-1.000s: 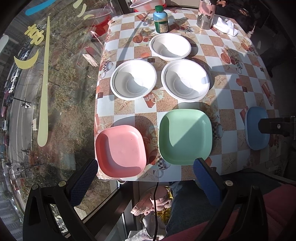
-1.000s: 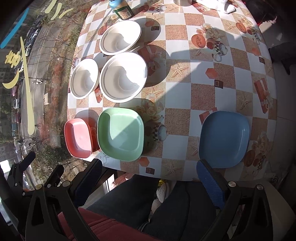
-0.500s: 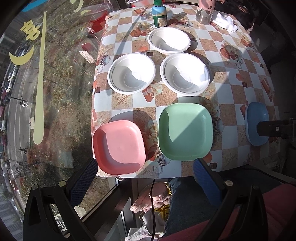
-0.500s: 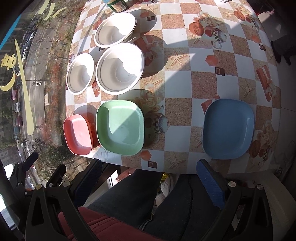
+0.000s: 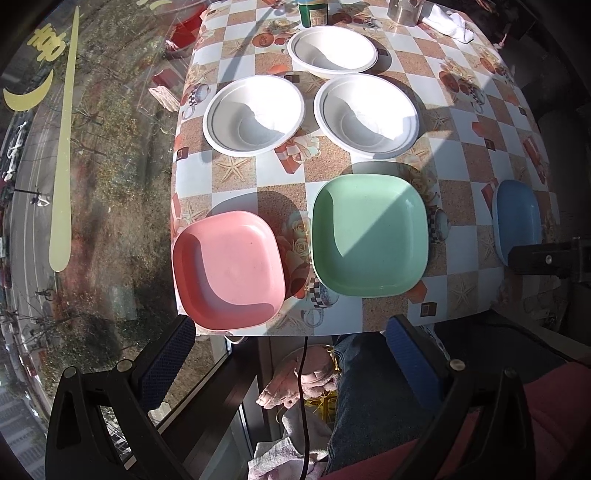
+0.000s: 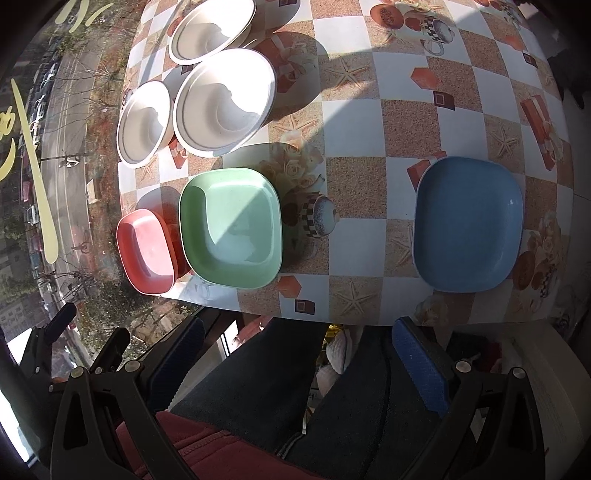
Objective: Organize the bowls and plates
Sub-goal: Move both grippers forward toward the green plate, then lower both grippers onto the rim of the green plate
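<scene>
Three square plates lie along the table's near edge: pink (image 5: pixel 229 269) at the left corner, green (image 5: pixel 369 234) in the middle, blue (image 5: pixel 517 218) at the right. Three white bowls (image 5: pixel 255 114) (image 5: pixel 367 114) (image 5: pixel 332 51) sit behind them. My left gripper (image 5: pixel 291 343) is open and empty, just short of the table edge, below the pink and green plates. My right gripper (image 6: pixel 295 343) is open and empty in front of the table edge, with the blue plate (image 6: pixel 467 225) ahead of its right finger. The green plate (image 6: pixel 231 225) and pink plate (image 6: pixel 147 251) show to its left.
The table (image 5: pixel 461 122) has a checkered cloth and stands against a window on the left. A green-capped bottle (image 5: pixel 312 13), a metal cup (image 5: pixel 404 11) and a white cloth (image 5: pixel 448 24) sit at the far end. The person's legs are below the near edge.
Both grippers have moved forward and down toward the table's near edge; the plates and bowls look larger. Nothing on the table has moved.
</scene>
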{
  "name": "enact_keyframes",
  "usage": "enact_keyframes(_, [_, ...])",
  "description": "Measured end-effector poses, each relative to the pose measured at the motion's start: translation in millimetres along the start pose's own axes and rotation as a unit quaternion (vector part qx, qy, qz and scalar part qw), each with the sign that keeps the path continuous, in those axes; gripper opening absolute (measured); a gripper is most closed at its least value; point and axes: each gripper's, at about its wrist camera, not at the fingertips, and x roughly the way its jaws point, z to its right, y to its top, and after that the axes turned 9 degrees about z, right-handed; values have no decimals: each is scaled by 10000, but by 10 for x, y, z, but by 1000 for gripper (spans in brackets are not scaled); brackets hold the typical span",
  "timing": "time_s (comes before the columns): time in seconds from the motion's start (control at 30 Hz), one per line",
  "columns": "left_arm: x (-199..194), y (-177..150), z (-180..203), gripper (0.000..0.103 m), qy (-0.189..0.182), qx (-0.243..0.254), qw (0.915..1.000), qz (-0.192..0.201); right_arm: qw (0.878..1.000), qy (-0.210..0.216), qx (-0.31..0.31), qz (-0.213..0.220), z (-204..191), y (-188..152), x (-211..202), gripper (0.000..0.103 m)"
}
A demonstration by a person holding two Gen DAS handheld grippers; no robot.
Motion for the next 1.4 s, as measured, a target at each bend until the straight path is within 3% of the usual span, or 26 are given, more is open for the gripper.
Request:
enact_keyframes(0.17, [11,4,-57,103,216,-49,9997,77,9999,-37,-11,-152,11,31,35,102])
enact_keyframes(0.37, [160,-52,22,103,114,22,9999,-116,9991,-314,-236,-157,6,50,100,102])
enact_keyframes(0.53, [335,-43,98,103,262,177,9994,-156,9984,-425,-122,-342,140,0,183,102])
enact_keyframes(0.7, [576,-23,35,103,325,31,9995,-26,9979,-499,-18,-416,236,-25,276,102])
enact_keyframes(0.8, [830,-43,-50,103,530,-147,9984,-159,9974,-599,-78,-395,246,-38,344,102])
enact_keyframes(0.97, [1021,-133,-142,103,259,-435,9983,-301,9968,-713,-196,-315,200,5,565,102])
enact_keyframes(1.17, [1085,-98,-90,103,335,-302,9986,-262,9985,-448,-158,-261,139,-14,874,102])
enact_keyframes(1.4, [1112,79,-31,103,524,-205,9982,-192,9979,-651,-51,-41,58,172,1102,102])
